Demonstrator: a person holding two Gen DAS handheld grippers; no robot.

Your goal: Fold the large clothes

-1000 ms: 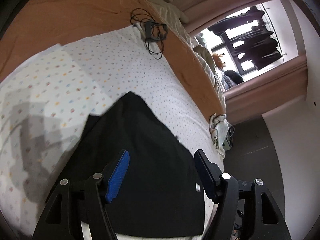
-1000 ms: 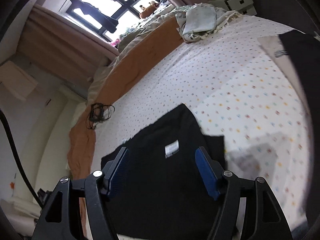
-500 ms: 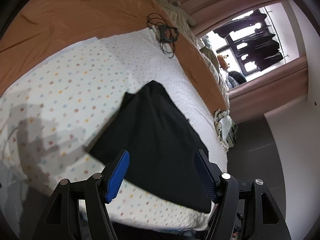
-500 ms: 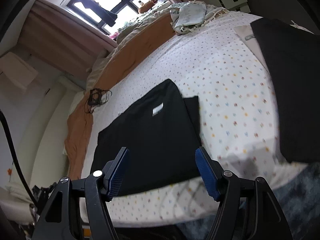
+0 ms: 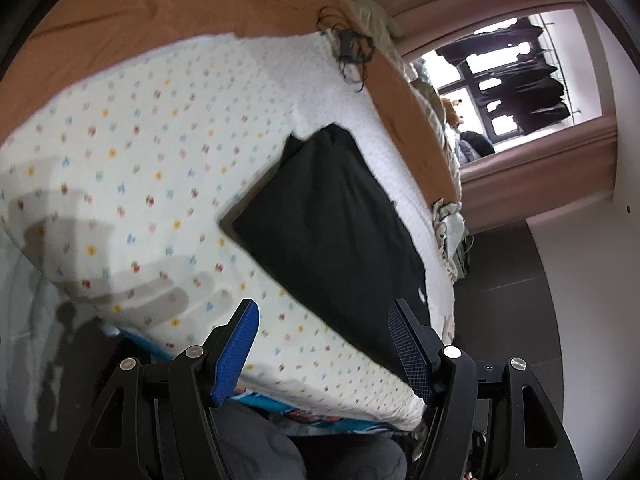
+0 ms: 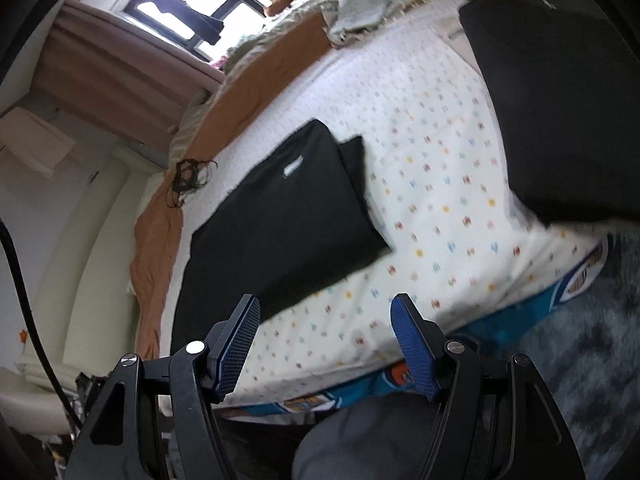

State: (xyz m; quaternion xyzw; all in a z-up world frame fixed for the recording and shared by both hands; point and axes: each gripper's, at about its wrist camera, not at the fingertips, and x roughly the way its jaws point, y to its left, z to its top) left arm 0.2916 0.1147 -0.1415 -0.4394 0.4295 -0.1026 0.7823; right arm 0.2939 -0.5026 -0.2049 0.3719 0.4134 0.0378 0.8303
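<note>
Left gripper [image 5: 322,344]: jaws wide, holding nothing, above bed edge. Right gripper [image 6: 326,344]: jaws wide, holding nothing. Folded black garment [image 6: 288,216] flat on dotted sheet [image 6: 432,200], at 12 o'clock from both grippers, apart from fingertips. Second black garment [image 6: 552,104] at 2 o'clock in right view. Cable bundle [image 5: 352,50] on orange blanket [image 5: 180,0], at 12 o'clock.

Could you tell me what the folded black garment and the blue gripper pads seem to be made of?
Folded black garment: soft matte fabric, likely cotton knit, since it lies limp with a sewn white label. Right gripper pads: blue, cross-hatched, probably rubber or textured plastic.
</note>
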